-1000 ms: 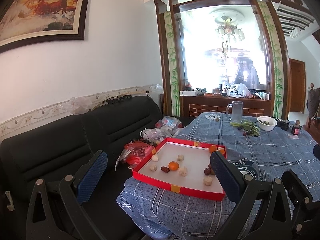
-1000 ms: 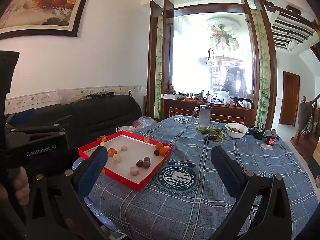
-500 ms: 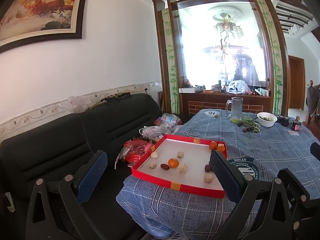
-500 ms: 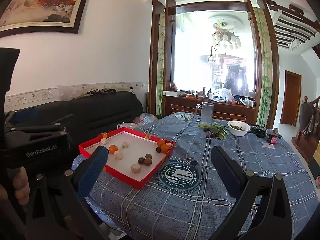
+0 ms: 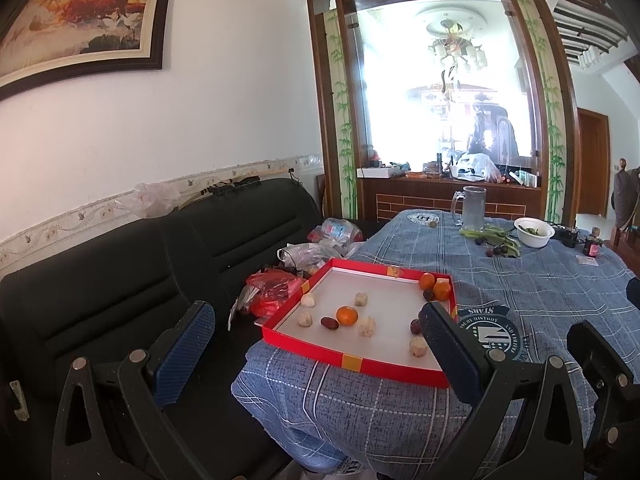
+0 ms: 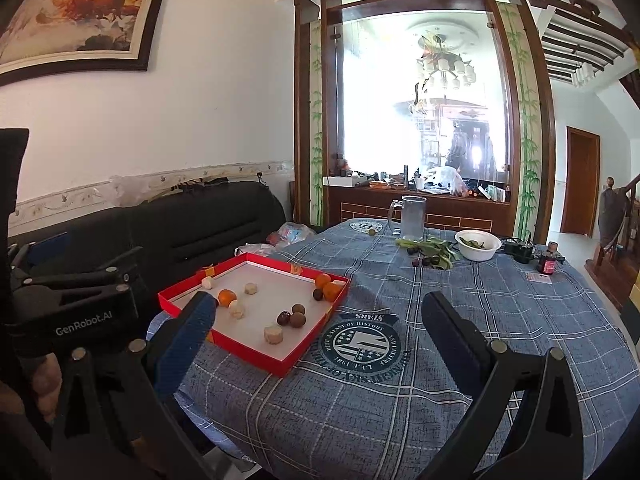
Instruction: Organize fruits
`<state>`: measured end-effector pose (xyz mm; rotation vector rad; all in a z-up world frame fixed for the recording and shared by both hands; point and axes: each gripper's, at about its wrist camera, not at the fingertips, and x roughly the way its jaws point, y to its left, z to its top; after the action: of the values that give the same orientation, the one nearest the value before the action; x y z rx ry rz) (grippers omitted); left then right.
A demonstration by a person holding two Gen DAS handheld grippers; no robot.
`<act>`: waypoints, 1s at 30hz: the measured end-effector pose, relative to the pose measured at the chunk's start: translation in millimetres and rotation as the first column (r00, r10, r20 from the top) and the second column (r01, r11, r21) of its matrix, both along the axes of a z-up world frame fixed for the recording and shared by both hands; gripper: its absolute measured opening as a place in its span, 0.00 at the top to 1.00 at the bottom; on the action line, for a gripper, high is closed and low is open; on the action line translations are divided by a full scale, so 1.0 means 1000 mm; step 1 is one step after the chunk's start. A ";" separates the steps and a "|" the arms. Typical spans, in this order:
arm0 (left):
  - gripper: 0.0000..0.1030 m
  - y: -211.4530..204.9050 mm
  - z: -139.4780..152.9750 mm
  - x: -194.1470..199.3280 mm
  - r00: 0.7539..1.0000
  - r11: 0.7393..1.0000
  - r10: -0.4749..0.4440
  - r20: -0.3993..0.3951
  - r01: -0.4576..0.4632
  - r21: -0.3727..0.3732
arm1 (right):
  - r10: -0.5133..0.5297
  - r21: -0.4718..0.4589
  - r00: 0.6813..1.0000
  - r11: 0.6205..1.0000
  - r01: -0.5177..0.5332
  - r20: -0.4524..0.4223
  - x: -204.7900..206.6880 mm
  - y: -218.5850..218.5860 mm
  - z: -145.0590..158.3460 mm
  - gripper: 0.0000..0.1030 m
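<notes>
A shallow red cardboard tray with a white floor (image 5: pixel 352 363) (image 6: pixel 248 350) sits at the near left corner of the table, on a blue plaid tablecloth (image 5: pixel 540 280) (image 6: pixel 460 292). Loose fruit lies scattered inside it: a small orange (image 5: pixel 346 315) (image 6: pixel 226 297) near the middle beside a dark red date (image 5: pixel 329 323), pale peeled pieces (image 5: pixel 367 326) around them, and two more oranges (image 5: pixel 434 286) (image 6: pixel 327 286) tucked into the tray's far right corner. The left gripper (image 5: pixel 316 344) hangs short of the tray's near edge, its blue-padded fingers (image 5: pixel 184 354) spread wide, clasping nothing and touching nothing. The right gripper (image 6: pixel 316 340) hovers off the table's near edge, to the right of the tray, fingers (image 6: pixel 182 350) equally wide apart and empty. Toward the table's far edge stand a clear glass mug (image 6: pixel 412 217) and a white bowl (image 6: pixel 478 245). A black sofa (image 5: pixel 120 280) runs along the table's left side.
</notes>
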<state>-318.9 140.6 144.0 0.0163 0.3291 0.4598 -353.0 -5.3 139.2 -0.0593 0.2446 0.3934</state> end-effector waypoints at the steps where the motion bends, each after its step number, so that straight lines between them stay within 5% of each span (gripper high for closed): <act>1: 0.00 0.000 0.000 0.000 1.000 1.000 -0.001 -0.001 0.001 0.000 | 0.001 -0.002 1.000 1.000 -0.001 0.003 -0.001 0.000 0.000 0.00; 30: 0.00 0.002 -0.007 0.004 1.000 1.000 -0.010 -0.026 0.009 -0.028 | -0.060 0.021 0.998 0.998 0.060 -0.012 0.004 0.003 0.006 0.00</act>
<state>-314.9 142.3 137.4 -0.0031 0.3612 0.4458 -349.4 -2.8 145.4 -0.0289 0.2524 0.3365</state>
